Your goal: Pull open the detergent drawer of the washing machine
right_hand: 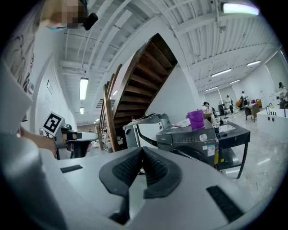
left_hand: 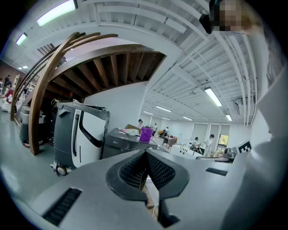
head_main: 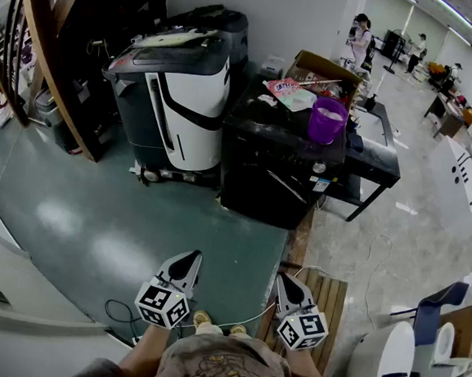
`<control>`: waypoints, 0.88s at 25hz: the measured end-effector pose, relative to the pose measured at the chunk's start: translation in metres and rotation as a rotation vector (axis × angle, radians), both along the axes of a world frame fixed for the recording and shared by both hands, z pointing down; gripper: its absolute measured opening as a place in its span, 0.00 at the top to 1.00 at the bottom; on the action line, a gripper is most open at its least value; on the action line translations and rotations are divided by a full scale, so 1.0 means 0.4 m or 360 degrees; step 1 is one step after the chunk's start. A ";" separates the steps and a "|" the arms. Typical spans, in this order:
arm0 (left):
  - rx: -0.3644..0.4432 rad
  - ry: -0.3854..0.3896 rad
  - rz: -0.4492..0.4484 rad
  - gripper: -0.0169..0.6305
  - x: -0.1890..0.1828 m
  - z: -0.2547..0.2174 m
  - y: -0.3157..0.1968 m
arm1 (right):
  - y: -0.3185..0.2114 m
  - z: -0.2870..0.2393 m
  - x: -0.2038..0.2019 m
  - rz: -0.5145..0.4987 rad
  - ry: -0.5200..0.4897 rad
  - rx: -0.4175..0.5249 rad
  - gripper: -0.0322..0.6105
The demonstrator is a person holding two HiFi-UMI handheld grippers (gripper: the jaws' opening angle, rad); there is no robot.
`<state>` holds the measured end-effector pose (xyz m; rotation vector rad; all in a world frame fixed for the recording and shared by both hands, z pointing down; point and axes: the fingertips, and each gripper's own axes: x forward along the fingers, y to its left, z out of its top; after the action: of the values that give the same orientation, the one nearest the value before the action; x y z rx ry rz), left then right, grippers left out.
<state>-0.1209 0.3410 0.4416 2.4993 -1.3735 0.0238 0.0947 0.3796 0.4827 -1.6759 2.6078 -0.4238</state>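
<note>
Approach step: left gripper [head_main: 189,259] and right gripper [head_main: 288,282] both pinched closed, empty. Dark grey front-loading washing machine [head_main: 275,158], purple plastic bucket [head_main: 327,120] on top, stood well ahead of both, detergent drawer untouched. Next move likely: close in, part jaws at drawer front

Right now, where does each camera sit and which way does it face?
Head view: on the person's head, looking steeply down at the floor and washing machine; left tongs, right tongs and forearms show.
Left gripper view: on the left tongs, looking along shut jaws toward the machine; right tongs at far right.
Right gripper view: on the right tongs, looking along shut jaws at the machine's front; left tongs at left.
Shared: purple bucket atop the machine.
</note>
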 end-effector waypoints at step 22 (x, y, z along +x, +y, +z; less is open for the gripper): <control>-0.0014 0.0058 -0.0064 0.94 0.126 0.059 -0.044 | -0.016 0.060 0.142 0.0016 -0.0041 -0.0035 0.95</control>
<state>-0.0703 0.3234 0.4651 2.4519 -1.4055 -0.0238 0.1515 0.3730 0.5068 -1.6777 2.5850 -0.4725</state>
